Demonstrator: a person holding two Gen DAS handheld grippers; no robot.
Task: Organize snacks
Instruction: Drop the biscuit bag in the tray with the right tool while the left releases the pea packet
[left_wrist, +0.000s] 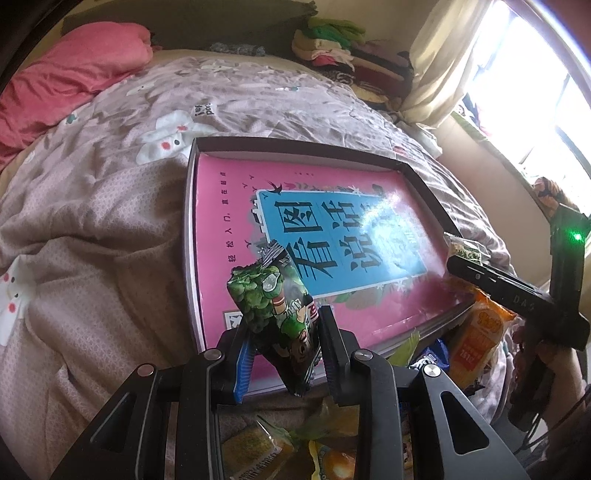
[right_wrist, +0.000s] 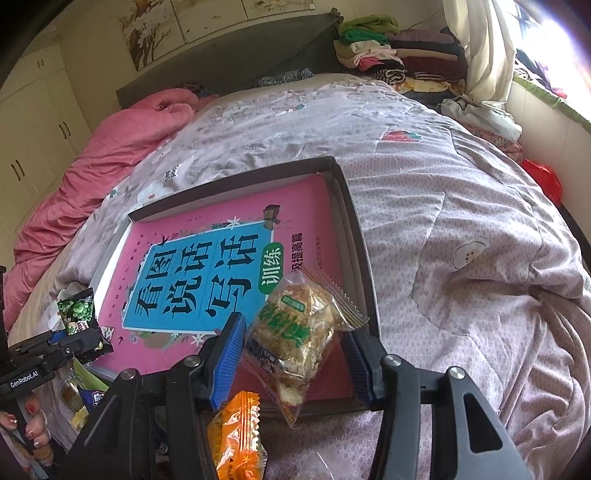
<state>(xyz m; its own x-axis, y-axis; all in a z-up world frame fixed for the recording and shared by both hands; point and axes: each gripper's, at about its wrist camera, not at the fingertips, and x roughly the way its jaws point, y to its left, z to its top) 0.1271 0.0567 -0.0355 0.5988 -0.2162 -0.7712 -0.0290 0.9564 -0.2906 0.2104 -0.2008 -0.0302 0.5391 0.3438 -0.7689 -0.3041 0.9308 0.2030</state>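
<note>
Bed (right_wrist: 443, 184) under a patterned quilt. On it one shallow dark box (right_wrist: 347, 192), its floor covered by one pink book (right_wrist: 303, 206).

Step in hand, by my reading: both snacks are carried over the box, ready to be set down. Next move calls for lowering each onto the book cover, then easing the fingers apart, the two packets kept apart.

Left gripper (left_wrist: 284, 347) is clamped on one green pea packet (left_wrist: 273, 295), upright, over the box's 7 o'clock corner in the left wrist view. Right gripper (right_wrist: 295, 354) stands wider, with one clear cake packet (right_wrist: 295, 332) between its fingers; the left pad touches, the right-side contact I cannot tell. It hangs over the 5 o'clock corner in the right wrist view.

Loose snacks at 6 o'clock: one orange packet (right_wrist: 236, 435); others are partly hidden, count uncertain.
</note>
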